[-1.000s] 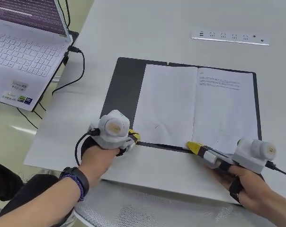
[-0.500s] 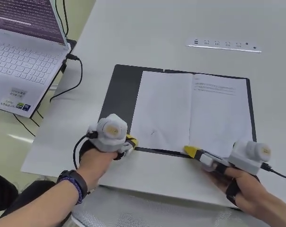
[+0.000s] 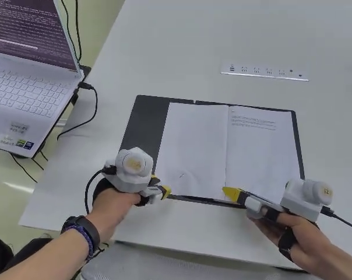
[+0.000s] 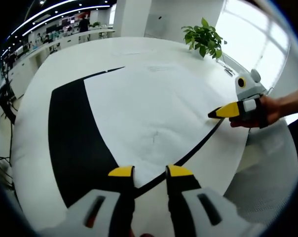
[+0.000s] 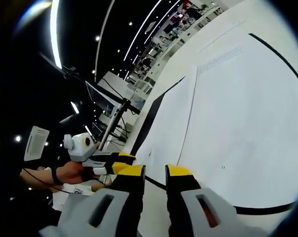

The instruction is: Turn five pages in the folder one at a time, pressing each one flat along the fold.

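The folder (image 3: 142,125) lies open on the white table, its black cover showing to the left of a blank left page (image 3: 190,146). The right page (image 3: 260,151) has a few printed lines at its top. My left gripper (image 3: 162,191) rests at the folder's near edge by the left page's lower corner, shut with nothing held; its yellow tips (image 4: 150,172) hover over the cover's edge (image 4: 72,133). My right gripper (image 3: 228,192) points at the bottom of the fold, shut and empty. Its tips (image 5: 155,171) sit just off the right page (image 5: 247,113).
An open laptop (image 3: 24,76) stands at the far left with a black cable (image 3: 85,116) running toward the folder. A white power strip (image 3: 263,72) lies beyond the folder. The table's near edge (image 3: 182,233) is close behind both hands.
The head view has shifted, so the folder sits lower and further left in the picture. Both grippers hold the same spots at the folder's near edge.
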Demonstrator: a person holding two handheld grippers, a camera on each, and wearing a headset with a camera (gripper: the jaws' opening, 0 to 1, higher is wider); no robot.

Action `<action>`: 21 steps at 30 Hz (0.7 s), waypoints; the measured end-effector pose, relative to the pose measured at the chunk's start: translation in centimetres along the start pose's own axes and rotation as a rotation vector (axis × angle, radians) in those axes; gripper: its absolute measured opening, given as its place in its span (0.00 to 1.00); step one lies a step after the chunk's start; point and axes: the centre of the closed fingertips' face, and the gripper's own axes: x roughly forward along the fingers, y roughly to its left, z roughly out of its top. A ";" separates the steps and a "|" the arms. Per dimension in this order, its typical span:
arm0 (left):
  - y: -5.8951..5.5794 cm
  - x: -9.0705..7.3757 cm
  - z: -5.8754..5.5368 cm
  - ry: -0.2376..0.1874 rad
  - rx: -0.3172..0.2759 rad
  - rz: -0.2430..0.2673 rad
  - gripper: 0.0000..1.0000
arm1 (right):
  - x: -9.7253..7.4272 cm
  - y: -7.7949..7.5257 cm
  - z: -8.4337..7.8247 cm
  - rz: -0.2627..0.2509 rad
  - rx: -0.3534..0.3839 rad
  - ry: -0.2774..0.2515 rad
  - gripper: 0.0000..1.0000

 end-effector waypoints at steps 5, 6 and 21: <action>-0.3 -0.6 0.9 -0.020 0.006 0.003 0.25 | -0.7 -0.1 0.6 -0.015 -0.025 -0.010 0.20; -0.4 -0.7 1.0 -0.022 0.008 0.003 0.26 | -0.8 -0.1 0.7 -0.020 -0.035 -0.010 0.21; -1.5 -2.5 3.1 -0.081 -0.009 -0.017 0.32 | -3.2 -0.3 3.8 -0.103 -0.205 -0.017 0.29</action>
